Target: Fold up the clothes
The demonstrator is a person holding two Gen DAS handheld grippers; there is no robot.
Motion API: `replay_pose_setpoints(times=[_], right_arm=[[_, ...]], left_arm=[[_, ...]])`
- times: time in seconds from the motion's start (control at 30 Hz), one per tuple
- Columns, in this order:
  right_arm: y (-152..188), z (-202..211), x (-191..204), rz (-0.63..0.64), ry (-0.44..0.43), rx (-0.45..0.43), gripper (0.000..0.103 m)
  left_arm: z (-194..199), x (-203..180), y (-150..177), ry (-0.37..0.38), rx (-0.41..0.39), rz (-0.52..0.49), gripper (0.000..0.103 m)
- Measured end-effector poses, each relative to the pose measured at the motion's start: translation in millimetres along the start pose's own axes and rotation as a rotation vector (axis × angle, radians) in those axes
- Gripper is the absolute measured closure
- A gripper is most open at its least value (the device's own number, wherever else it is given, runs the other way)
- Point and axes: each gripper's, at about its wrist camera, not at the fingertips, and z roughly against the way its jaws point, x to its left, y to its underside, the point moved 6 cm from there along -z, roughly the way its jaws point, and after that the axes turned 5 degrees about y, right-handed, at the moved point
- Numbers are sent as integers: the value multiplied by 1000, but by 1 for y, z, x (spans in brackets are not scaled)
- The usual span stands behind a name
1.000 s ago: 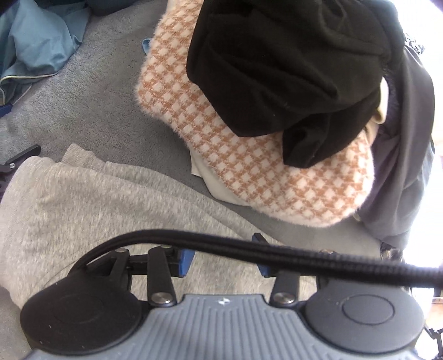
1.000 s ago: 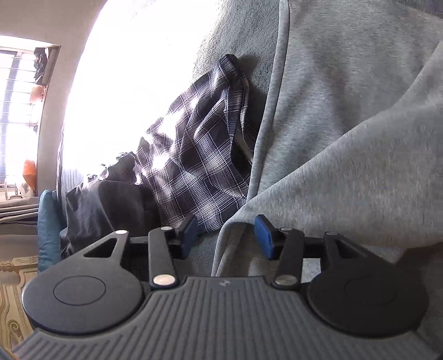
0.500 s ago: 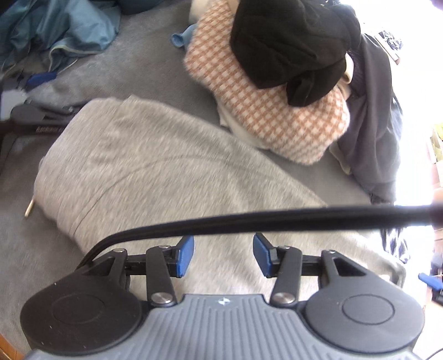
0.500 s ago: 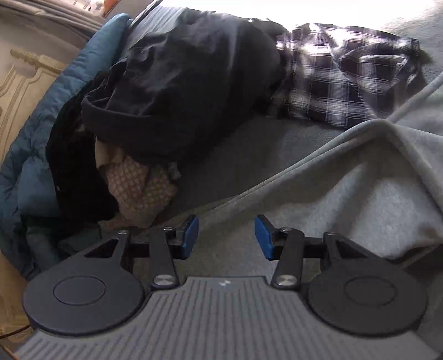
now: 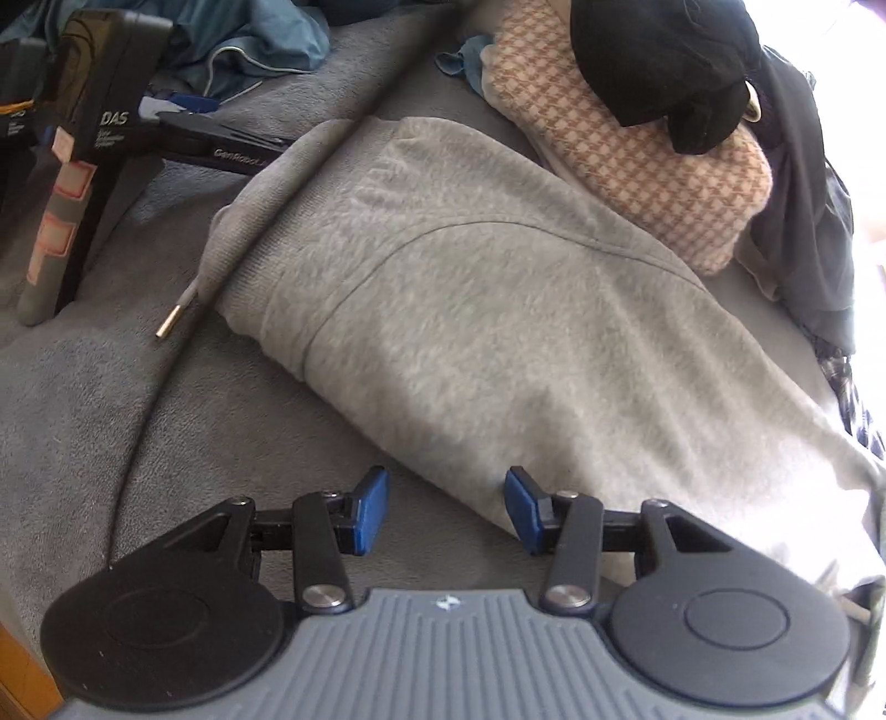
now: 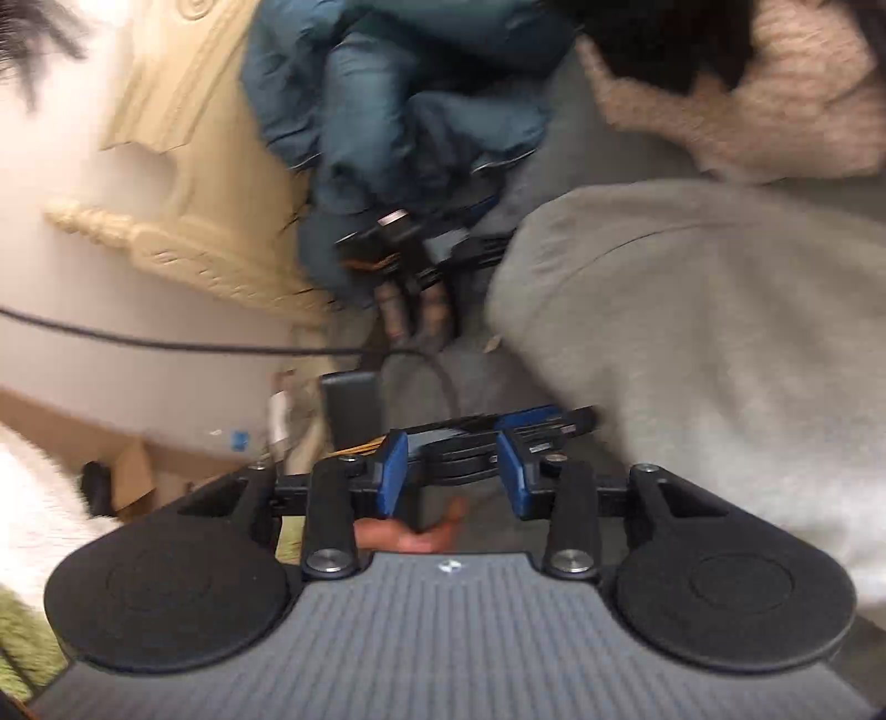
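1. Grey hoodie (image 5: 498, 310) lies folded in a bundle on the bed (image 5: 111, 421), on its grey cover, running from mid-bed toward the right edge. One drawstring (image 5: 183, 310) with a metal tip trails off its left end onto the cover.
2. Left tool (image 5: 446, 507) hangs over the hoodie's near edge, jaws apart, nothing between the pads; right pad sits over grey fabric, left pad over bare cover. Released.
3. Right tool (image 6: 451, 476): jaws have just been closing, a gap remains, nothing gripped. The view is blurred. The hoodie (image 6: 720, 360) fills its right side.
4. Checked sweater (image 5: 626, 133) lies just beyond the hoodie toward the far right of the bed, a black garment (image 5: 664, 61) heaped on top of it.
5. Blue jacket (image 5: 238, 39) is bunched at the far left corner, by the cream headboard (image 6: 183, 183).
6. A black device (image 5: 94, 127) stands at the left edge, near the hoodie's left end.
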Motion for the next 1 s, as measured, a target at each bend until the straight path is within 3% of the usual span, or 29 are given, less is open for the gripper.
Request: replay_pose_setpoints(times=[0.17, 0.33, 0.4, 0.53, 0.7, 0.8, 1.0], right_arm=[[19, -27, 49, 109, -157, 140, 67], [15, -19, 42, 74, -135, 121, 67], [11, -8, 27, 51, -73, 104, 67], [-7, 16, -1, 11, 51, 40, 67], [-50, 42, -35, -35, 182, -131, 64], [-81, 19, -44, 68, 269, -166, 64], [-138, -87, -50, 395, 327, -70, 63]], left_arm=[[1, -5, 13, -60, -63, -169, 55], [-10, -22, 17, -140, -119, -368, 55], [-14, -28, 15, -159, -145, -416, 55], [-16, -34, 3, -160, -178, -375, 55], [-6, -26, -14, -98, -187, -248, 55], [5, -20, -21, -72, -205, -224, 55], [22, 3, -31, -37, -216, -169, 53]])
